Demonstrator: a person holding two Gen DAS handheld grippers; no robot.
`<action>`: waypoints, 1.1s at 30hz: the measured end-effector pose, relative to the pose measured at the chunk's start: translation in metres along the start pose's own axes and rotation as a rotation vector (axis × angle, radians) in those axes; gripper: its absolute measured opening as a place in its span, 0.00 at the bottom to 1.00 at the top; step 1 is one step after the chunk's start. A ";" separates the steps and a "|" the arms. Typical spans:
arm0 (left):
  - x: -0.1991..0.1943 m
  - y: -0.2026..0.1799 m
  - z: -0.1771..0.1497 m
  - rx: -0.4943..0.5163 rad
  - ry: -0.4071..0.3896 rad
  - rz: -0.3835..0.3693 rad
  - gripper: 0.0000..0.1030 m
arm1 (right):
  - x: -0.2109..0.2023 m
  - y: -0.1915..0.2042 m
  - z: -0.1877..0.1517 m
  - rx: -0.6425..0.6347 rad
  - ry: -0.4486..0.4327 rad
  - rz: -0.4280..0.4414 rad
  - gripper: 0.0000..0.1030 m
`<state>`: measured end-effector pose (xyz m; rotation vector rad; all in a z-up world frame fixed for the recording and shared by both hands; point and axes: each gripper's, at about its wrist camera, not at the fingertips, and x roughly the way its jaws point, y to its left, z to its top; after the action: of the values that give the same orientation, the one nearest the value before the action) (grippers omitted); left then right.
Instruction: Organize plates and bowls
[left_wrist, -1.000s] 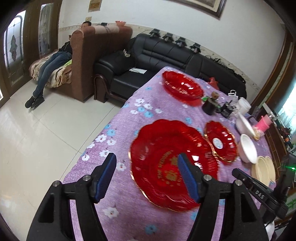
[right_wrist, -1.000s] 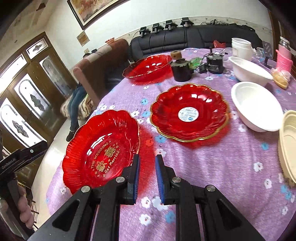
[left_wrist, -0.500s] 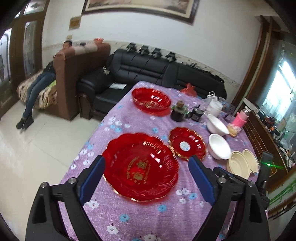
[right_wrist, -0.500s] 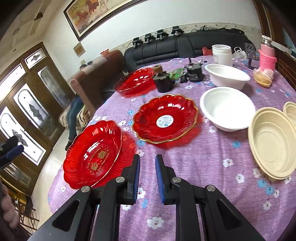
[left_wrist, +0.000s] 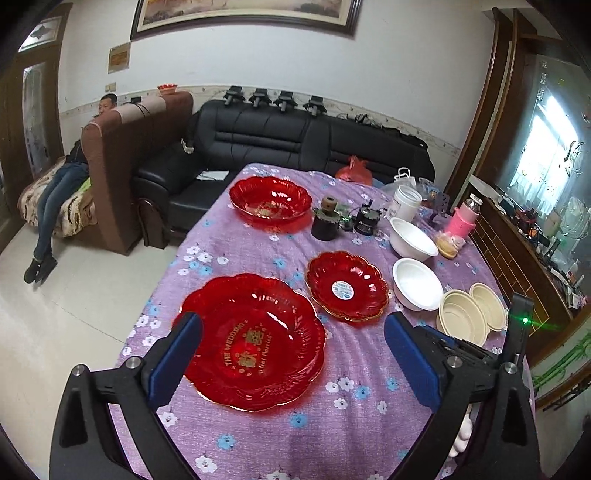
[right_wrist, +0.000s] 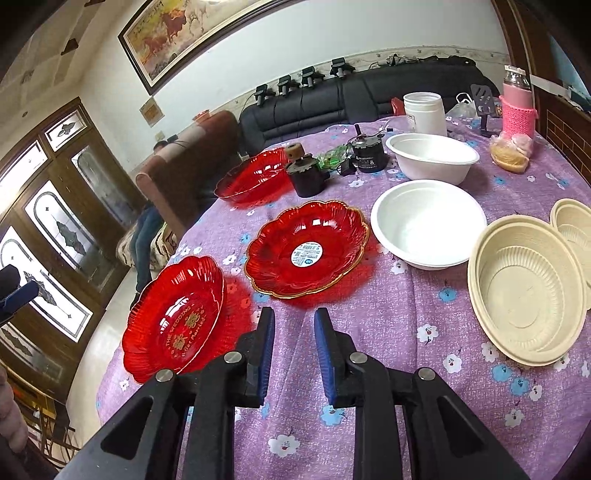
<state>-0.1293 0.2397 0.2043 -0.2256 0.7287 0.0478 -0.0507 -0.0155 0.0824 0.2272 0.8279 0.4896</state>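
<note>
plates red, gold lettering | tablecloth purple, floral | bowls white

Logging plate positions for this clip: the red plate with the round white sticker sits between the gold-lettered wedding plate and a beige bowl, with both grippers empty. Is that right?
Not quite. The neighbour of the stickered red plate on that side is a white bowl, not a beige one; the beige bowls lie beyond it, as the right wrist view shows. The wedding plate is on its other side, and the left gripper and the right gripper are empty.
</note>
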 end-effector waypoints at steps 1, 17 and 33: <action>0.002 0.000 0.000 -0.001 0.004 -0.002 0.96 | 0.002 -0.001 0.000 0.004 0.003 0.000 0.24; 0.058 0.011 0.034 -0.005 0.053 0.012 0.96 | 0.042 -0.018 0.010 0.092 0.072 0.013 0.25; 0.250 -0.008 0.069 -0.010 0.330 -0.050 0.81 | 0.100 -0.041 0.029 0.220 0.140 -0.022 0.25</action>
<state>0.1038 0.2390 0.0893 -0.2649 1.0506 -0.0348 0.0420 -0.0014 0.0207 0.3897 1.0215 0.3966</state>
